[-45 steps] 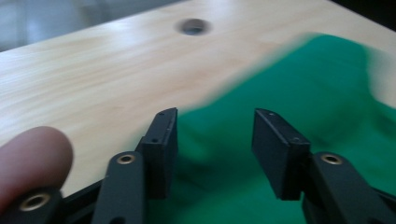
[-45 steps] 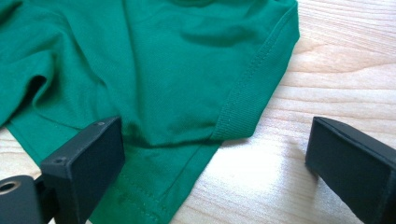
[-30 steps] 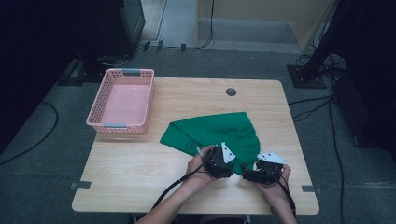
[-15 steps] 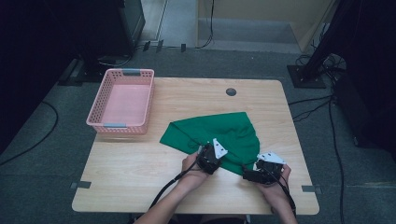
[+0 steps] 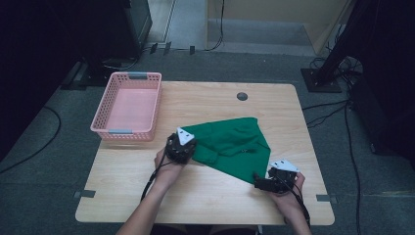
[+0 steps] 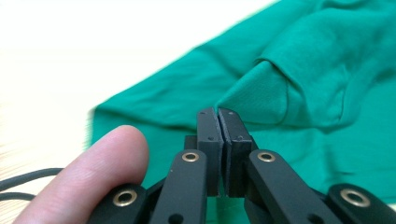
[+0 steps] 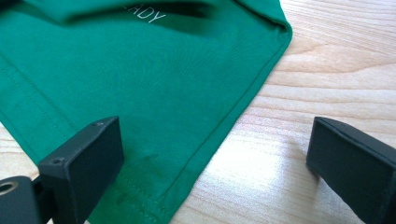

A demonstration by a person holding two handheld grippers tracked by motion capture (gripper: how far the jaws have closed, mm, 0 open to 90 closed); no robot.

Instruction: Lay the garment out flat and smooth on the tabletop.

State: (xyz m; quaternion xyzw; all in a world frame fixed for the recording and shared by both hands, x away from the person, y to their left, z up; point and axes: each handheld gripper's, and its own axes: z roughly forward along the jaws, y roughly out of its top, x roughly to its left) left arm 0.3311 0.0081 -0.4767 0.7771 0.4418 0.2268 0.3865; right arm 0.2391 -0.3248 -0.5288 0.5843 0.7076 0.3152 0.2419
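A green garment (image 5: 235, 142) lies spread on the wooden table (image 5: 215, 200), right of centre. My left gripper (image 5: 195, 151) is at the garment's left edge, held in the person's left hand. In the left gripper view its jaws (image 6: 218, 114) are shut, and a raised fold of the green cloth (image 6: 261, 93) runs up into their tips. My right gripper (image 5: 258, 183) rests at the garment's near right corner. Its jaws (image 7: 215, 140) stand wide open. One fingertip (image 7: 84, 154) is above the hem of the cloth (image 7: 140, 70) and the other is above bare wood.
A pink plastic basket (image 5: 137, 76) stands at the table's back left, with nothing in it. A round cable hole (image 5: 242, 96) sits near the far edge. Cables trail from both grippers toward the near edge. Dark floor and equipment surround the table.
My left gripper moved left, from beside the right gripper across the garment to its left edge. Part of the cloth now lies folded by the left gripper. The right gripper stayed put.
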